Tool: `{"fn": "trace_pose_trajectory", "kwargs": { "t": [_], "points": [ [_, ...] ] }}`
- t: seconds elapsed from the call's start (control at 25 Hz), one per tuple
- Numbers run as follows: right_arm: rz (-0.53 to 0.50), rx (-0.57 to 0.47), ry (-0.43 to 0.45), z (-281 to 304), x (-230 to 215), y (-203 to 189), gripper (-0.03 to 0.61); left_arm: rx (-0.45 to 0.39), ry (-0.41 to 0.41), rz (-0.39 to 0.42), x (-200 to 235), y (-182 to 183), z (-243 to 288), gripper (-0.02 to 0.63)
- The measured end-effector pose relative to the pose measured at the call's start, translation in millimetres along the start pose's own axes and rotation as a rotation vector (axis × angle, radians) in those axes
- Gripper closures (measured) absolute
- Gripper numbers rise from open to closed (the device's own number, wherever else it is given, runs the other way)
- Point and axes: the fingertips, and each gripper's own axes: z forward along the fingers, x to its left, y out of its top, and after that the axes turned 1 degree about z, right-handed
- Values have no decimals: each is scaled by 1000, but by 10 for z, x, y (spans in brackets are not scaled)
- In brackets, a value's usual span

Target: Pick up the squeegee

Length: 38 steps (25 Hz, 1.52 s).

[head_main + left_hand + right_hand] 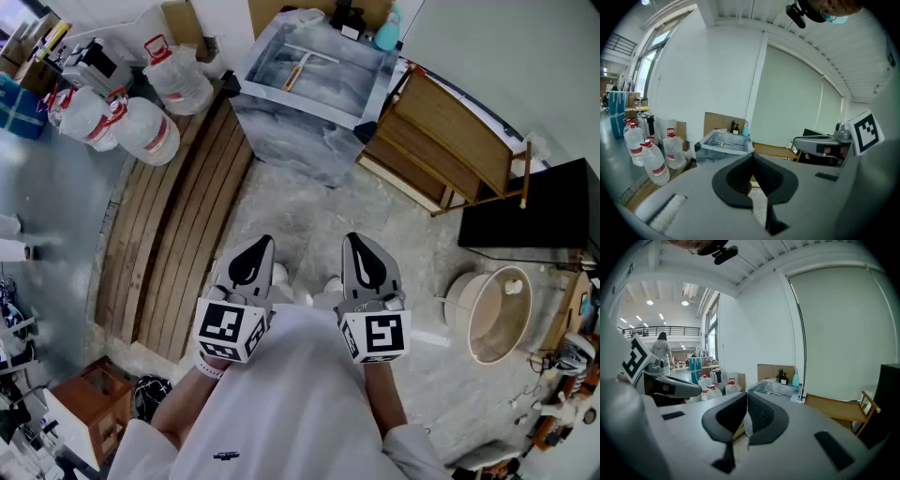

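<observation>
— Starting with the head view: how far along?
— Nothing done yet. Left tongs [253, 261] and right tongs [364, 261] are both pinched together and empty. The squeegee [302, 64], a pale bar on an orange handle, lies well ahead of them in a marbled grey tub [291, 141].
— Left gripper view?
— Ribbed black pads [764, 176] meet, with the tub far beyond the tips.
— Right gripper view?
— Same, closed on nothing. Approach and grasp remain.
</observation>
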Motion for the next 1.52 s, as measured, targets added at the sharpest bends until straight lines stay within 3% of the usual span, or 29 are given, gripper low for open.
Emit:
{"fn": "trace_pose_trajectory", "kwargs": {
  "t": [0.4,0.92,1.08,1.24,1.52],
  "points": [
    [24,-5,-24,70,42,15,569,-7,-37,1,197,55,22,617],
    [43,7,-55,446,205,88,571,12,-7,-36,835,-1,-107,617],
    [54,4,-22,723,104,113,571,20,-13,-30,914,72,126,617],
    [-12,6,-28,1128,-87,140,571,30,4,-26,1092,179,467,616],
    [-15,23,36,2100,-702,388,572,50,41,-33,1396,663,1456,617]
  ]
}}
